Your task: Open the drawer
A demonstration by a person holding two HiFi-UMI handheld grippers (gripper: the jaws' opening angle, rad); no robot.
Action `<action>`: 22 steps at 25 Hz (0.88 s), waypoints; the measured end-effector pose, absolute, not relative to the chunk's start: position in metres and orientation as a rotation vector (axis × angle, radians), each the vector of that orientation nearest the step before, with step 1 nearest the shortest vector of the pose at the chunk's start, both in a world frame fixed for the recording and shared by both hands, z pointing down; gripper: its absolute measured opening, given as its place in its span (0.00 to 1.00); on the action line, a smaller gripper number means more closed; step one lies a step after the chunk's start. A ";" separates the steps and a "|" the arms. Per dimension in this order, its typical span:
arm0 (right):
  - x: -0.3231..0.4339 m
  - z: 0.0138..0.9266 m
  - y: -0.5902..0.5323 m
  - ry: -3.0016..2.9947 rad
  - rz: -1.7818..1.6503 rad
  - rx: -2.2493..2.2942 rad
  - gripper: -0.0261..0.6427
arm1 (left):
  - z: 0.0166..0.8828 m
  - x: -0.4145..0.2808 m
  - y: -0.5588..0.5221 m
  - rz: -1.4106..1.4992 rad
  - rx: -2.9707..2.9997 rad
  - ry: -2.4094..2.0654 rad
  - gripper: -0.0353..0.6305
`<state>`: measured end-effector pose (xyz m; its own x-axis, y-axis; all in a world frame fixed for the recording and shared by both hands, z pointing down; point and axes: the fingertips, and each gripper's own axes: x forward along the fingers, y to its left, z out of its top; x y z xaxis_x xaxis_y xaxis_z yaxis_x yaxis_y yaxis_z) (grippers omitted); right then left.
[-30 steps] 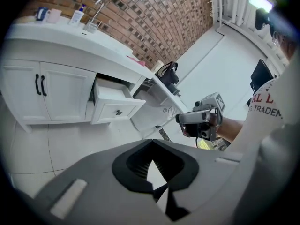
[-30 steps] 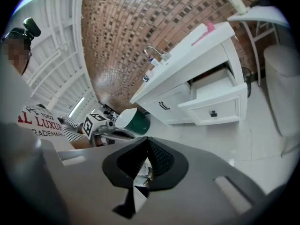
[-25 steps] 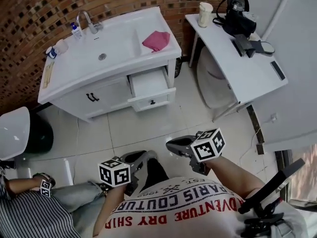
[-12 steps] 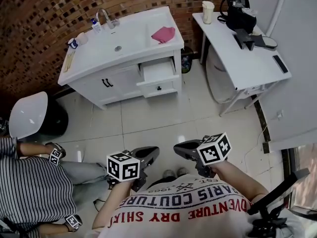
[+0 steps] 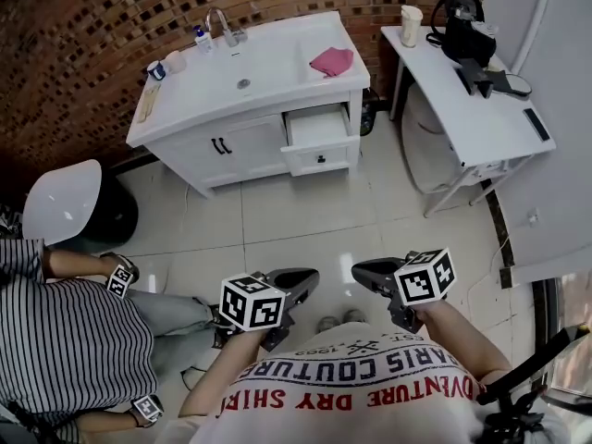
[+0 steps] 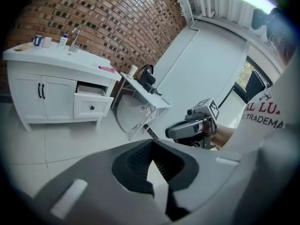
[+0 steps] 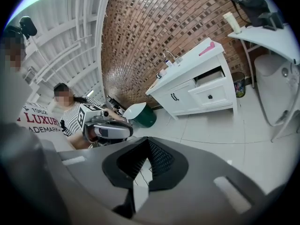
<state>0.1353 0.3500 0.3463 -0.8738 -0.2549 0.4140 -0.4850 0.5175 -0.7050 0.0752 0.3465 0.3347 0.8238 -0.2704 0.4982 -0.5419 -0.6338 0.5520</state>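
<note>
Both grippers shut, well short of the drawer

Head view: the white wooden vanity drawer [image 5: 319, 141] stands part-open at 12 o'clock, well apart from the left gripper [image 5: 301, 280] and right gripper [image 5: 366, 271]. Left gripper view: jaws together, empty. Right gripper view: likewise. Arriving closed, they may knock its knob instead of gripping it.

Surfaces: tiled floor, two white tabletops.
Floor [image 5: 305, 220] carries the vanity [image 5: 250, 146] and a white-lidded bin [image 5: 63, 202]. Vanity tabletop [image 5: 277, 77]: pink cloth [image 5: 331, 61] at right end, bottle [image 5: 200, 36] and cups [image 5: 173, 61] near faucet [image 5: 222, 24]. Side tabletop [image 5: 462, 109]: paper cup [image 5: 411, 24], black device [image 5: 462, 15], dark flat handset [image 5: 536, 123].
</note>
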 end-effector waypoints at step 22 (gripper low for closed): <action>0.101 0.356 0.358 -2.449 1.192 0.572 0.05 | 0.339 0.056 0.363 0.480 2.284 -0.579 0.04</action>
<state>0.1013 0.3581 0.3556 -0.8546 -0.2001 0.4792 -0.5006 0.5627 -0.6578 0.0559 0.3630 0.3388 0.8296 -0.2640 0.4921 -0.5325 -0.6394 0.5546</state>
